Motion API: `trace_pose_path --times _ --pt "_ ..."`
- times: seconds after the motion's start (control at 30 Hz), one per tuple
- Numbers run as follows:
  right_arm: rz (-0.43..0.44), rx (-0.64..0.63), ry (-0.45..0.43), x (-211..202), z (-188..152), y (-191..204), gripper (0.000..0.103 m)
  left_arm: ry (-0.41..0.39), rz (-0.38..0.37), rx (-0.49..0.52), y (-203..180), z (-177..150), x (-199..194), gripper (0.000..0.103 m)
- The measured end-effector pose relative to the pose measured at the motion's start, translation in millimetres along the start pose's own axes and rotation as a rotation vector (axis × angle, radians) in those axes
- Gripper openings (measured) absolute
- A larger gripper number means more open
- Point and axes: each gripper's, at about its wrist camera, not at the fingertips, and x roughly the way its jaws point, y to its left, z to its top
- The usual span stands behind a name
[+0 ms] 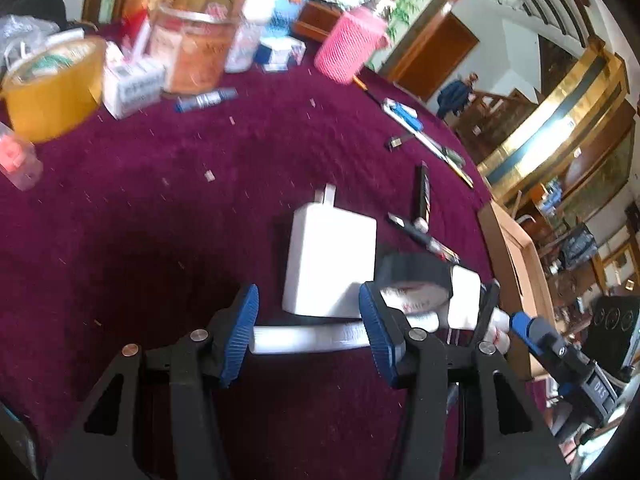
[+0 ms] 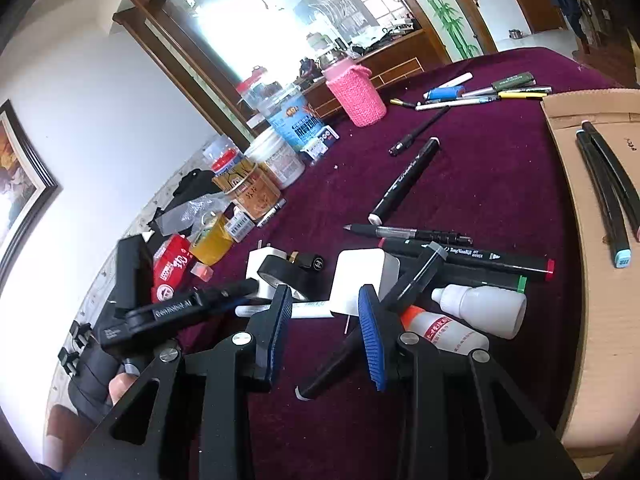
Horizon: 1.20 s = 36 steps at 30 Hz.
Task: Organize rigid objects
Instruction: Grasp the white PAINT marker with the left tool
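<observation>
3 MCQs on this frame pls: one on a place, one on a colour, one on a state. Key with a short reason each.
1. Where do the two black markers with pale tips lie?
A. on the cardboard sheet
B. inside the pink knitted holder
C. on top of the white charger

2. What colour is the cloth covering the table?
A. green
B. dark magenta
C. grey

3. How does the right gripper stand?
A. clamped on a bottle
B. shut on a pen
C. open, gripping nothing

Key:
1 A: the two black markers rest on the cardboard sheet at the table edge.
2 B: the cloth is dark magenta in both views.
3 C: the right gripper shows a clear gap between its blue pads, with the white charger beyond them, not pinched.
</observation>
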Motion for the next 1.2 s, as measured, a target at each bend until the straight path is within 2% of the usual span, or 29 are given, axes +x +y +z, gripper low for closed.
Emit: trace_pose_path --times 0.13,0.23,0.37,0.47,0.6,0.63,0.67,0.73,0.83,0.9,0.97,1.03,1.2 --pt "0.026 0.009 -0.012 -6 0 -1 0.034 0.038 0.022 0.083 -16 -14 -3 0.052" --pt "0.041 0.019 -0.027 -11 1 -2 0.034 0.101 -0.001 0.180 -34 -32 -8 0.052" --pt "0.056 0.024 -0.026 -11 1 -1 0.034 0.148 0.025 0.300 -60 -50 -10 0.052" --pt "0.064 0.031 -0.029 -13 1 -2 0.034 0.154 0.102 0.368 -75 -49 0 0.052" --pt "0.055 0.047 -0.026 -14 1 -7 0.034 0.126 0.166 0.435 -92 -46 15 0.051" --pt "0.048 0.051 -0.019 -13 1 -8 0.034 0.114 0.201 0.468 -97 -48 19 0.044" --pt "0.044 0.058 -0.011 -12 0 -10 0.034 0.095 0.241 0.501 -103 -52 20 0.032" --pt "0.043 0.067 0.006 -9 0 -13 0.034 0.091 0.226 0.506 -106 -57 17 0.019" --pt "0.018 0.058 0.057 -1 -3 -12 0.034 0.069 0.258 0.476 -99 -66 8 0.014" --pt "0.023 0.046 0.096 5 -6 -10 0.034 0.054 0.270 0.460 -93 -74 -1 0.013" --pt "-0.027 0.028 0.137 13 -11 -8 0.034 0.046 0.278 0.439 -86 -79 -8 0.013" --pt "-0.036 0.047 0.172 19 -14 -11 0.034 0.040 0.269 0.421 -79 -80 -12 0.013" --pt "-0.122 0.087 0.207 29 -14 -15 0.034 0.028 0.244 0.412 -76 -79 -11 0.013"
